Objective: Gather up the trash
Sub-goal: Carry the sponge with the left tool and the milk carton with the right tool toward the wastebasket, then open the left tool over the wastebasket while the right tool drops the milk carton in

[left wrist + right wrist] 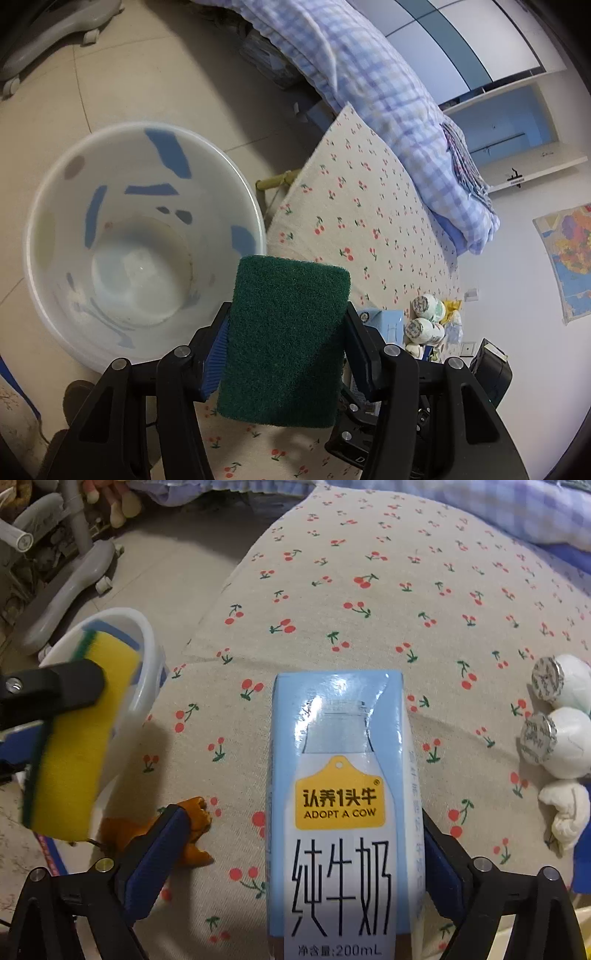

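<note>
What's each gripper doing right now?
Left gripper: shut on the sponge.
Right gripper: open, milk carton between its fingers, not gripped.

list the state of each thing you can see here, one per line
left gripper: shut on the sponge
sponge: held, green side toward the left wrist camera
bin: upright, no trash inside
right gripper: open, left pad clear of the carton
milk carton: between the jaws, on the tablecloth
small bottles: lying on their sides

A cherry-print cloth (369, 602) covers the worktop. A checked quilt (388, 92) lies beyond it, a map (569, 258) hangs on the wall, and a grey wheeled base (70, 590) stands on the tiled floor (140, 74).
</note>
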Demonstrator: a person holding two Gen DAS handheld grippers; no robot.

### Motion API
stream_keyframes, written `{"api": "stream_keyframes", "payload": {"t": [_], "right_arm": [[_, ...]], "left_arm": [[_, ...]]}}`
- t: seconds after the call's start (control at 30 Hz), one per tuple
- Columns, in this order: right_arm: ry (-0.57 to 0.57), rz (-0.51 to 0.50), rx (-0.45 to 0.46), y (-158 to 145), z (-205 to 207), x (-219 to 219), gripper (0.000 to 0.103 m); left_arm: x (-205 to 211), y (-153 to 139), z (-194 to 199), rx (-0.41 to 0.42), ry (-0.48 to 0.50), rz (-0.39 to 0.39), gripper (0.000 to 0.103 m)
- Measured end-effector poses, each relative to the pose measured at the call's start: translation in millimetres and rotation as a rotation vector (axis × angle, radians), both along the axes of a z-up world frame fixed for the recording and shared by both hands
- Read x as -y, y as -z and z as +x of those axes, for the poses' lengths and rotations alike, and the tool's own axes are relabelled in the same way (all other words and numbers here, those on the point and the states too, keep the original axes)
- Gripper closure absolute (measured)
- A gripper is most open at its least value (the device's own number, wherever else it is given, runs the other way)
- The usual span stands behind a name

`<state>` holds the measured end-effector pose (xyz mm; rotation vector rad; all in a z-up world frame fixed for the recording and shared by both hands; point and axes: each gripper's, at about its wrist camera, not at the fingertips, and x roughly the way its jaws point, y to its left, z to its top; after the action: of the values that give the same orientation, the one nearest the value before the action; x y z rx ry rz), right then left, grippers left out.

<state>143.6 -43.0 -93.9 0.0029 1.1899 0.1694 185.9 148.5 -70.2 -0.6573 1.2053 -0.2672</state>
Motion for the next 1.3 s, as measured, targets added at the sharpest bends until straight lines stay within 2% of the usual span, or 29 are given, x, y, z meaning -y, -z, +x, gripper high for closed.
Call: {"api": "stream_keyframes", "payload": {"t": [0.1, 0.27, 0.37, 0.5, 0.6, 0.8, 0.87, 1.07, 1.3], "right_arm": [[-0.012, -0.008, 0.003, 1, 2, 0, 0.007], [-0.021, 0.018, -0.01, -1, 2, 6, 0.01], [0.0, 0.068, -0.047, -7, 4, 19, 0.022], [0.033, 0.124, -0.068, -13, 0, 37, 0.043], [0.04, 0.132, -0.068, -15, -1, 42, 0.044], [0.028, 0.14, 0.003, -39, -2, 38, 0.044], [0.022, 0.15, 0.018, -44, -1, 34, 0.044], [0.012, 0.183, 0.033, -55, 5, 19, 0.044], [-0.038, 0.239, 0.047, -67, 19, -23, 0.044]], "left_arm": [[-15, -7, -2, 0.019, -0.029, 0.004, 0.044], [-36, -21, -3, 0.048, -0.062, 0.076, 0.044], [-44, -27, -2, 0.064, -0.071, 0.141, 0.044], [-50, -29, 2, 0.066, -0.073, 0.199, 0.044], [-52, -28, 4, 0.065, -0.072, 0.238, 0.044], [-61, -26, 6, 0.056, -0.068, 0.325, 0.039], [-65, -25, 4, 0.04, -0.074, 0.364, 0.026], [-79, -39, -13, 0.098, -0.092, 0.471, 0.007], [-103, -48, -40, 0.147, -0.085, 0.616, 0.002]]}}
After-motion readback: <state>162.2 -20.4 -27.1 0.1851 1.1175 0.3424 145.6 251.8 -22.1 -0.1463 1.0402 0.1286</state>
